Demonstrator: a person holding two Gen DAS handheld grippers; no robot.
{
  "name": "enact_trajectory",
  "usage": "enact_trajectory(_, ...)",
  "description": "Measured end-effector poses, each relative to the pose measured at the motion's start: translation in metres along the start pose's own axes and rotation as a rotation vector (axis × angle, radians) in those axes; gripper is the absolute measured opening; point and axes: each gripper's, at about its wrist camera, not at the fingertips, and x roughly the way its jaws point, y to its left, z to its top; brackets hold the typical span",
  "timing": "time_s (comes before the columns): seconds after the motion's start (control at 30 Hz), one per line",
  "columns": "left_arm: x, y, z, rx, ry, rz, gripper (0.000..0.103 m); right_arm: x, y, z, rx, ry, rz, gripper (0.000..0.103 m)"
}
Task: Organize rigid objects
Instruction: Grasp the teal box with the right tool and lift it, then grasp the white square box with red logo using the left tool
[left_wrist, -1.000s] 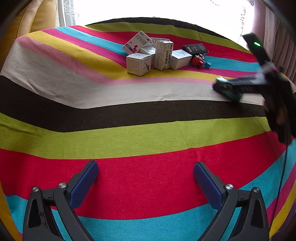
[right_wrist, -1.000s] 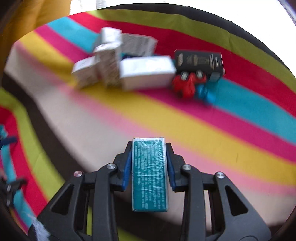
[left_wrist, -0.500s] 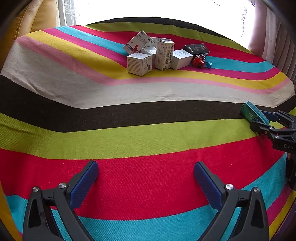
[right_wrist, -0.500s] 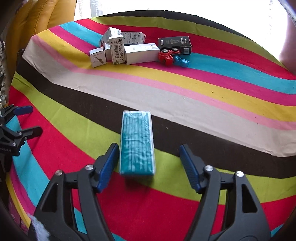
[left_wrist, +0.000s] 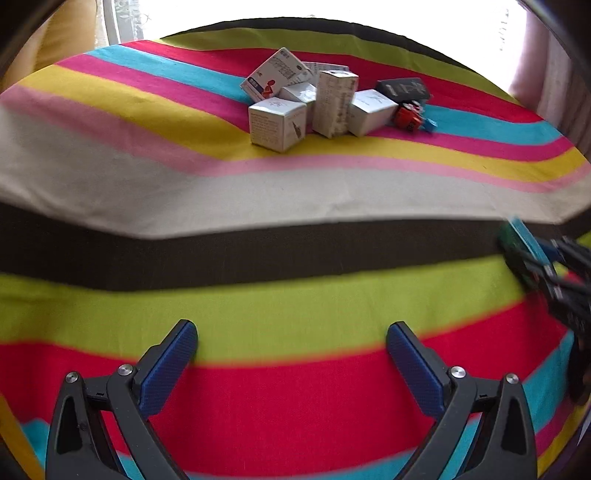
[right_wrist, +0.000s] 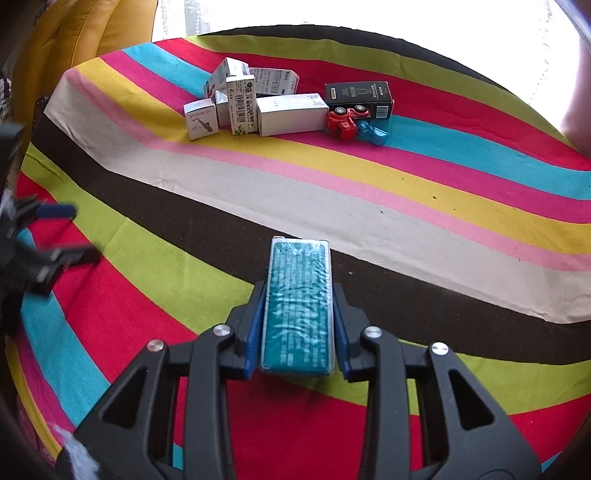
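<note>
Two tongs are over a stripy cloth (right_wrist: 369, 206). The right tongs (right_wrist: 300, 314) are squeezed tight on a teal box (right_wrist: 298, 302). The box lies flat between the blue pads (right_wrist: 253, 332), and its far end sticks out past the tips. It is shiny, like it has plastic wrap on it.

The left tongs (left_wrist: 291, 341) are wide apart with nothing between the blue pads (left_wrist: 168, 363). Only the red and green stripes show between them.

Far in front of both tongs sits a little heap of boxes. A small white box with a saxophone picture (right_wrist: 200, 119) is nearest on the left of the heap. Just beside it stands a tall white box (right_wrist: 242, 104), and a long white box (right_wrist: 291, 113) lies next to that. More white boxes lean behind them. A black box (right_wrist: 359, 99) lies to the right at the back. Touching its front are a red toy truck (right_wrist: 345, 120) and a blue toy (right_wrist: 373, 133).

From the left tongs, the right tongs with the teal box show blurry, far off to the right side.
</note>
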Motion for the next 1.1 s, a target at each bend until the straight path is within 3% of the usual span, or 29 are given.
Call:
enact_trajectory(0.27, 0.07, 0.003, 0.114, -0.028, -0.064, 0.08, 0.098, 0.001, -0.005, -0.001, 0.019, 0.001, 0.02, 0.038)
enact_trajectory(0.37, 0.087, 0.007, 0.138, -0.048, -0.066, 0.053, 0.095, 0.001, -0.007, -0.001, 0.021, 0.001, 0.022, 0.038)
enact_trajectory(0.43, 0.083, 0.005, 0.14, -0.037, -0.095, 0.032, 0.055, 0.001, -0.009, -0.002, 0.025, 0.001, 0.025, 0.038)
enact_trajectory(0.53, 0.064, -0.006, 0.118, -0.018, -0.069, -0.029, 0.056, 0.001, -0.009, -0.002, 0.027, 0.001, 0.026, 0.038)
enact_trajectory(0.63, 0.031, -0.017, 0.062, 0.024, -0.077, -0.028, 0.056, 0.001, -0.009, -0.002, 0.028, 0.001, 0.028, 0.038)
enact_trajectory(0.83, -0.037, 0.01, -0.042, -0.077, -0.128, -0.055, 0.056, 0.001, -0.008, -0.001, 0.027, 0.001, 0.026, 0.038)
enact_trajectory(1.0, -0.06, 0.029, -0.071, -0.131, -0.161, -0.057, 0.058, 0.001, -0.007, -0.002, 0.022, 0.001, 0.021, 0.038)
enact_trajectory(1.1, -0.052, 0.027, -0.064, -0.154, -0.161, -0.056, 0.065, 0.002, -0.007, -0.001, 0.016, 0.001, 0.014, 0.037)
